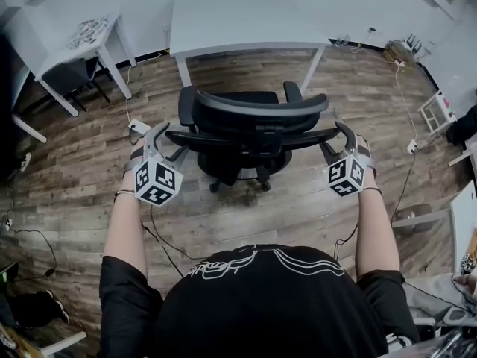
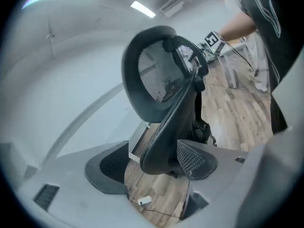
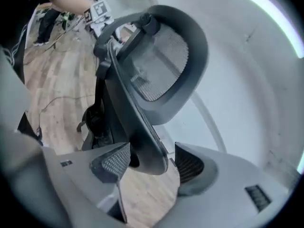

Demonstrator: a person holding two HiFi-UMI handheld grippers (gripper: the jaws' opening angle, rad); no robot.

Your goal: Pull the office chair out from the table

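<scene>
A black office chair (image 1: pixel 253 121) with a mesh back stands on the wood floor in front of the white table (image 1: pixel 246 21), its backrest towards me. My left gripper (image 1: pixel 165 142) is at the left end of the backrest's rim and my right gripper (image 1: pixel 337 142) at the right end. In the left gripper view the rim of the chair back (image 2: pixel 156 80) passes between the pads of the left gripper (image 2: pixel 152 163), with floor showing beside one pad. In the right gripper view the chair back (image 3: pixel 156 65) likewise lies between the pads of the right gripper (image 3: pixel 151 161), a gap showing. Both stand open.
A second white table (image 1: pixel 74 39) with a dark chair (image 1: pixel 71 73) under it stands at the far left. Cables (image 1: pixel 156 237) and a white adaptor (image 1: pixel 139 127) lie on the floor near my left arm. A white rack (image 1: pixel 434 110) stands at the right.
</scene>
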